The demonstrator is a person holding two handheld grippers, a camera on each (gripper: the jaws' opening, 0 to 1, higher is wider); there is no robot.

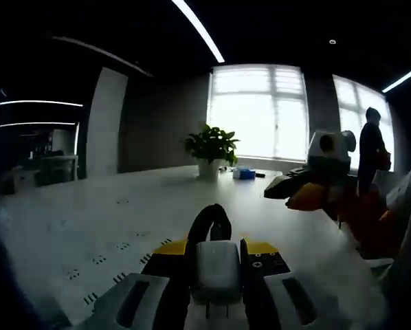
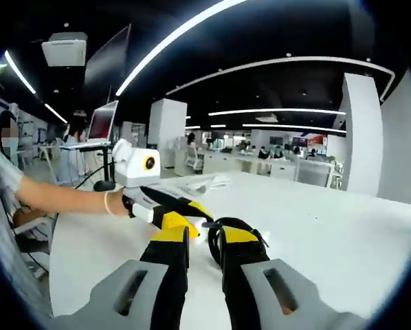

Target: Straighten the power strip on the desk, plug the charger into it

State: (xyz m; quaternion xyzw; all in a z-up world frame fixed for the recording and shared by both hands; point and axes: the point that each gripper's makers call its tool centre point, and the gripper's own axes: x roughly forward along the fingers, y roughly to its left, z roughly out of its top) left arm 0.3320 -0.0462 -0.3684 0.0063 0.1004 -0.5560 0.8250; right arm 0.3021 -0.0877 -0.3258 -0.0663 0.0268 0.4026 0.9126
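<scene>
Above the desk (image 1: 89, 227), left gripper (image 1: 218, 265) jaws pinch the charger (image 1: 217, 271); right gripper (image 2: 204, 237) jaws nearly pressed together.

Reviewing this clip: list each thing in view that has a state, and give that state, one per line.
Left gripper: shut on white charger block.
White charger block: held upright between the jaws, its looped black cable arching behind it.
Right gripper: jaws close together, a narrow gap showing; nothing visibly held.
White desk: bare in front of the left gripper.
Green potted plant: upright at the desk's far edge.
</scene>
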